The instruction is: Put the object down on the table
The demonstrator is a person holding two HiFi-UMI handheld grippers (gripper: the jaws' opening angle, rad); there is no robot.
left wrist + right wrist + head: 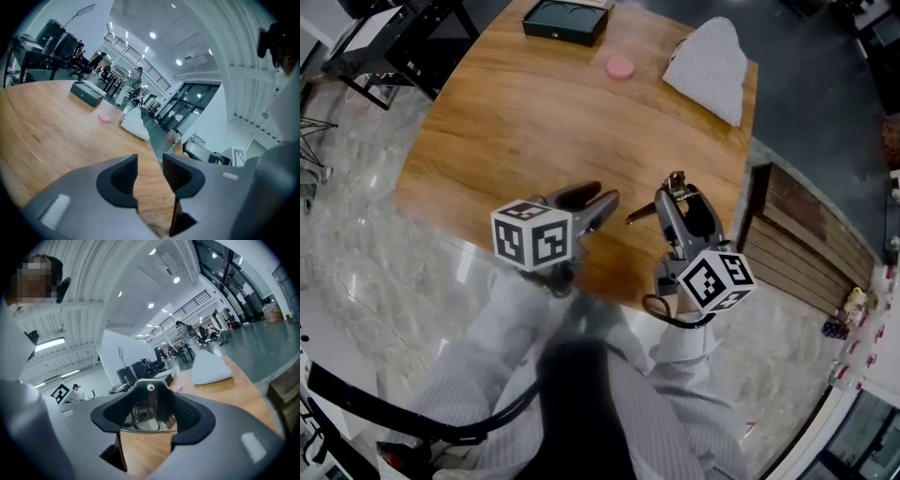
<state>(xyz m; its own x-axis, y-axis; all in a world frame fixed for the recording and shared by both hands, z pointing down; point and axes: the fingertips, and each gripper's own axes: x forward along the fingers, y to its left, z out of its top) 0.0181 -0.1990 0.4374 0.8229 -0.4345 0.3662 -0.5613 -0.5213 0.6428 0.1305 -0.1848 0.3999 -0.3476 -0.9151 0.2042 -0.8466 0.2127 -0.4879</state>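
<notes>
A shiny metal object (pixel 676 181) with a small hole near its top sits between the fingers of my right gripper (pixel 677 190), which is shut on it above the near right part of the wooden table (pixel 534 131). In the right gripper view the metal object (pixel 149 401) fills the gap of the right gripper (pixel 150 412), pressed by both dark pads. A thin dark part sticks out to its left in the head view. My left gripper (pixel 602 201) hovers just left of it; in its own view the left gripper (pixel 150 171) stands slightly open with only table showing between the jaws.
At the table's far side lie a dark green box (pixel 565 19), a small pink round thing (pixel 621 67) and a folded white cloth (pixel 710 61). A slatted wooden bench (pixel 806 239) stands to the right of the table. The table's near edge runs just under both grippers.
</notes>
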